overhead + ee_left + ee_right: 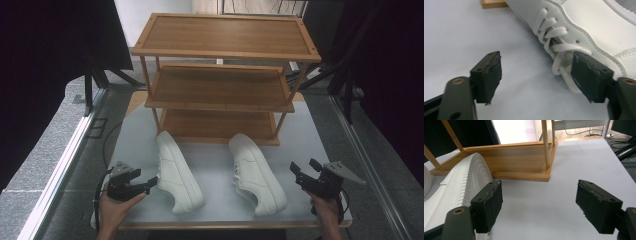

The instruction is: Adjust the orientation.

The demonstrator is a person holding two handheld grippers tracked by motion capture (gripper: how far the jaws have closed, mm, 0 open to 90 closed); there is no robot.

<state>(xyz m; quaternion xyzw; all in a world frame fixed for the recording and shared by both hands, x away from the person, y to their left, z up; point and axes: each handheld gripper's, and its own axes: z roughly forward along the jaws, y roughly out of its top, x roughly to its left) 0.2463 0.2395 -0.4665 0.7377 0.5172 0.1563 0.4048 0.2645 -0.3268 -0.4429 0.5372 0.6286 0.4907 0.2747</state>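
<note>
On the grey surface (215,157), the left hand-held gripper (152,182) sits released beside the left white shoe (177,172), the right white shoe (256,172) lies nearby before the wooden rack (222,75), and the right hand-held gripper (305,169) hovers released alongside.

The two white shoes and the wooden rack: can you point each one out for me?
left shoe (176,172), high view, on its upper side.
right shoe (260,175), high view, on its upper near the laces.
wooden rack (225,31), high view, on its top shelf.
</note>
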